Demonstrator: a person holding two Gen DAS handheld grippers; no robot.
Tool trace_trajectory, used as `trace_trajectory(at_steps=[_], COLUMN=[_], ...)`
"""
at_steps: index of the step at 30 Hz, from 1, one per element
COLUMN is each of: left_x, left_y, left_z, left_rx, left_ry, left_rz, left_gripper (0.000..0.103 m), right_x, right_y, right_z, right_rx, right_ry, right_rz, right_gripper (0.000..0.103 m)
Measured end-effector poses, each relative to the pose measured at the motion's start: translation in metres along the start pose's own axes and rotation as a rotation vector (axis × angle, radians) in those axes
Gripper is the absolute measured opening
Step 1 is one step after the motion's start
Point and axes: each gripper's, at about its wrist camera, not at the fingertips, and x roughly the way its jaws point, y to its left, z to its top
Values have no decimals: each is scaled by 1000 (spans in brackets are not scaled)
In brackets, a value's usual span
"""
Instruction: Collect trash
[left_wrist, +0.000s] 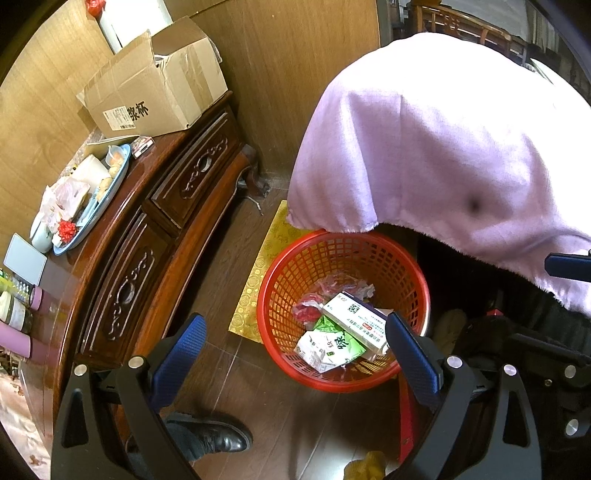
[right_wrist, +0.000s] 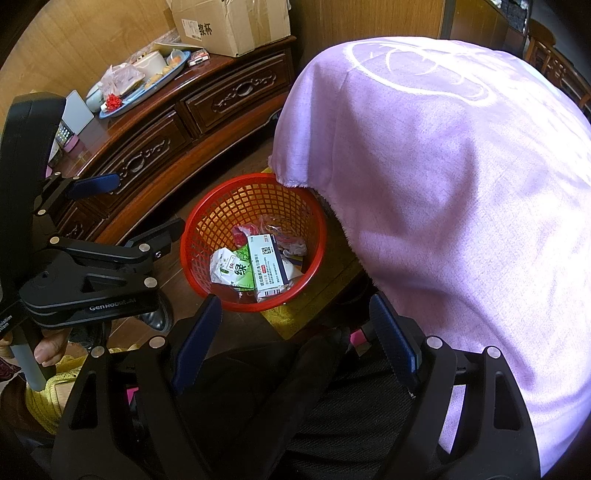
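Left wrist view: we see the left gripper (left_wrist: 295, 354) with its blue-padded jaws spread wide and nothing between them, hanging above the dark wood floor. Just beyond its right finger sits the round red plastic mesh basket (left_wrist: 291, 273) on the floor, partly on a yellow patterned mat (left_wrist: 266, 254). Inside the basket lies the trash: a white rectangular carton with a code square and printed text (left_wrist: 356, 319) tilted on top, a green-and-white printed packet (left_wrist: 328, 345) beneath it, and crumpled clear and red wrappers (left_wrist: 314, 304) toward the back. A pale purple cloth (left_wrist: 424, 147) drapes over something bulky and overhangs the basket's far rim. To the left stands a carved dark wooden cabinet (left_wrist: 177, 206) carrying an open brown cardboard box (left_wrist: 159, 85) and a blue oval tray (left_wrist: 99, 206) of clutter. A black leather shoe (left_wrist: 218, 435) shows at the bottom.

Right wrist view: the right gripper (right_wrist: 295, 325) is wide open too, holding nothing, above dark fabric. The same basket (right_wrist: 207, 221) sits ahead of it, the carton (right_wrist: 267, 269) and green packet (right_wrist: 236, 275) inside. The left gripper (right_wrist: 147, 210) reaches in from the left, jaws apart, near the basket rim, empty. A hand (right_wrist: 48, 347) grips its handle.
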Motion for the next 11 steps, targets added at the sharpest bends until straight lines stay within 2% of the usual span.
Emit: trace_trajectory(at_steps=[11], left_x=[0], left_y=[0], left_z=[0], left_rx=[0], left_ry=[-2], left_rz=[1], left_gripper=[96], right_x=[-1], right_y=[3], right_z=[-2], right_rx=[5], right_ry=[-2], right_rz=[1], right_gripper=[80])
